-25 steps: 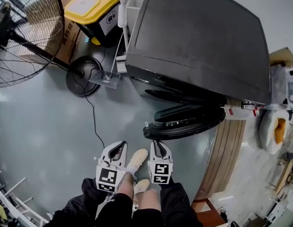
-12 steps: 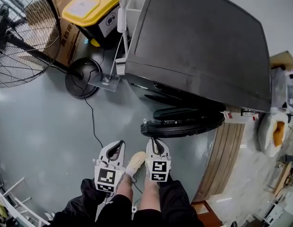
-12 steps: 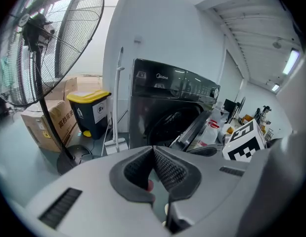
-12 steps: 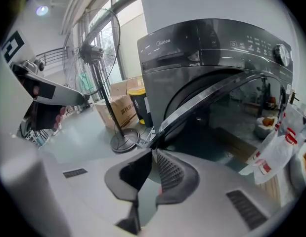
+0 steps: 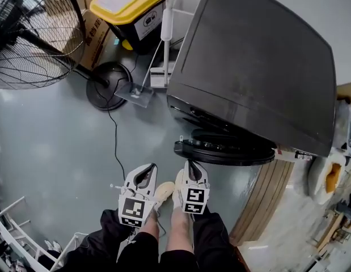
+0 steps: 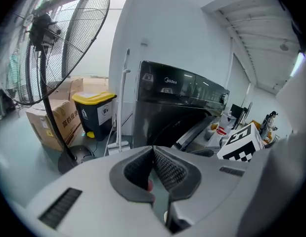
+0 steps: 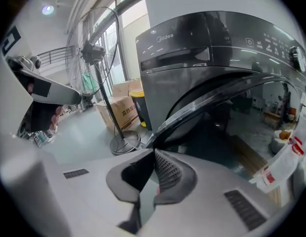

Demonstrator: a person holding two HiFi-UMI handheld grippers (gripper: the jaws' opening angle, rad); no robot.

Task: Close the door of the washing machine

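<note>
The jaws of the left gripper (image 5: 146, 173) and the right gripper (image 5: 190, 168) were pressed together, empty, the right just beside the door (image 5: 226, 150), which stood ajar on the washer (image 5: 260, 67), not yet pushed shut.

fan (image 5: 28, 44) left, washing machine (image 5: 260, 67) right, bin (image 5: 127, 4) between

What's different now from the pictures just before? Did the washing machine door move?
Yes. The door swung nearer to the washing machine, but it is not shut yet. The right hand-held gripper closed its jaws on nothing and moved forward to the door's edge. The left hand-held gripper stayed shut and empty beside it. The fan and the yellow-lidded bin kept their places.
</note>
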